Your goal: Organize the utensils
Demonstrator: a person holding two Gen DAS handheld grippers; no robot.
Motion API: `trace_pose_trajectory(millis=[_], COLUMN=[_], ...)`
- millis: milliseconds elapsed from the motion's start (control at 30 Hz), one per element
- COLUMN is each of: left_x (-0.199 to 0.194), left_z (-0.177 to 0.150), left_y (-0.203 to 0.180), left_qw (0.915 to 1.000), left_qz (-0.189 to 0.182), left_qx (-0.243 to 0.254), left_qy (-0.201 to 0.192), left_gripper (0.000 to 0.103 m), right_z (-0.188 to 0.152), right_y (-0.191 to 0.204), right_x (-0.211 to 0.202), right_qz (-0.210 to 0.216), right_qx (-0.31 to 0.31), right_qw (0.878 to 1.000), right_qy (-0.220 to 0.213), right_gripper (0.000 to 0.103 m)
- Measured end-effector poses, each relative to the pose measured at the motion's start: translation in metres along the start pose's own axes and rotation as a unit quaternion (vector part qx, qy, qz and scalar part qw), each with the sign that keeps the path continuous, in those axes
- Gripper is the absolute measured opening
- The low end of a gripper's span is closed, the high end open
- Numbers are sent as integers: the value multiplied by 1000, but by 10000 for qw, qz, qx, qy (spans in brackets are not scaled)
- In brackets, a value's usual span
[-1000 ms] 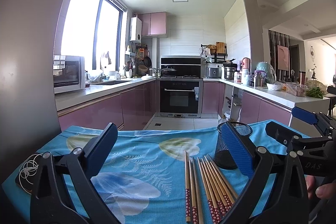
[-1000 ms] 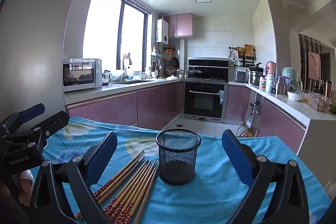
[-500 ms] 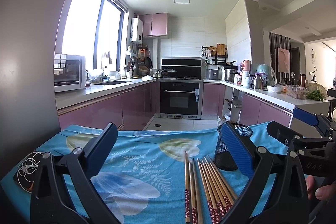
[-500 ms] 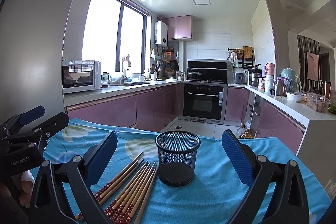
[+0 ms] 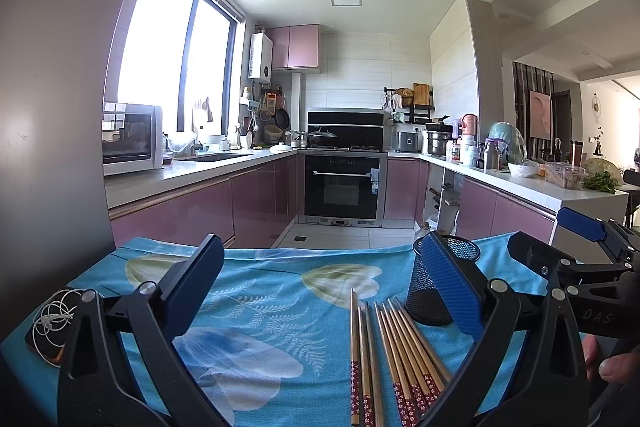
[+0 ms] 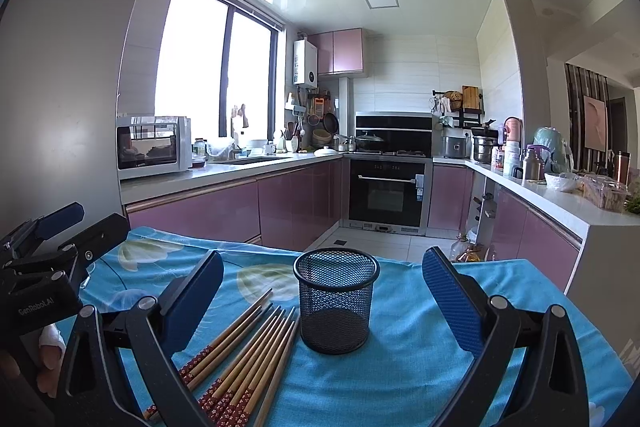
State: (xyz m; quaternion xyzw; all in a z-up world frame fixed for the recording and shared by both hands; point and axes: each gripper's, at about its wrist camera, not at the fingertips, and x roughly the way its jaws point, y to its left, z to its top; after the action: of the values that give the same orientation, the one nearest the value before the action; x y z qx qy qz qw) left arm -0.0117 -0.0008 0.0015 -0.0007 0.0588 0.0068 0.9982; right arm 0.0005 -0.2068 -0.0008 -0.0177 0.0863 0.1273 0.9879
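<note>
Several wooden chopsticks (image 5: 394, 351) with red patterned ends lie side by side on the blue floral tablecloth (image 5: 256, 311). Just right of them stands an empty black mesh cup (image 5: 434, 287), upright. In the right wrist view the chopsticks (image 6: 244, 359) lie left of the mesh cup (image 6: 335, 301). My left gripper (image 5: 322, 285) hovers open above the cloth, nothing between its fingers. My right gripper (image 6: 322, 291) is open too, its jaws spread either side of the cup without touching it. The right gripper (image 5: 576, 247) also shows in the left wrist view, and the left gripper (image 6: 48, 243) in the right wrist view.
A coil of white cord (image 5: 54, 315) lies at the cloth's left edge. Beyond the table's far edge is a kitchen with pink cabinets (image 5: 256, 203), an oven (image 5: 342, 183) and cluttered counters (image 6: 560, 187). A grey fridge wall (image 6: 60, 87) rises on the left. A thumb (image 5: 614, 367) holds the right gripper.
Both views have tilted slightly upward, so the table and its objects sit a little lower in frame. The chopsticks and cup have not moved. Both grippers stay open.
</note>
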Motion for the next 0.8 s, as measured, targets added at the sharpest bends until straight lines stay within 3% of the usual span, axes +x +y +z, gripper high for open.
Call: trace_pose_trajectory(millis=[800], left_x=[0], left_z=[-1], left_y=[0], left_qw=[10000], left_qz=[-13], left_qx=[-11], left_qy=[3], left_gripper=[97], right_z=[-1], right_y=[-2], right_x=[1], right_qz=[7], right_qx=[41], right_qw=[10000], right_qy=[25], right_gripper=[96])
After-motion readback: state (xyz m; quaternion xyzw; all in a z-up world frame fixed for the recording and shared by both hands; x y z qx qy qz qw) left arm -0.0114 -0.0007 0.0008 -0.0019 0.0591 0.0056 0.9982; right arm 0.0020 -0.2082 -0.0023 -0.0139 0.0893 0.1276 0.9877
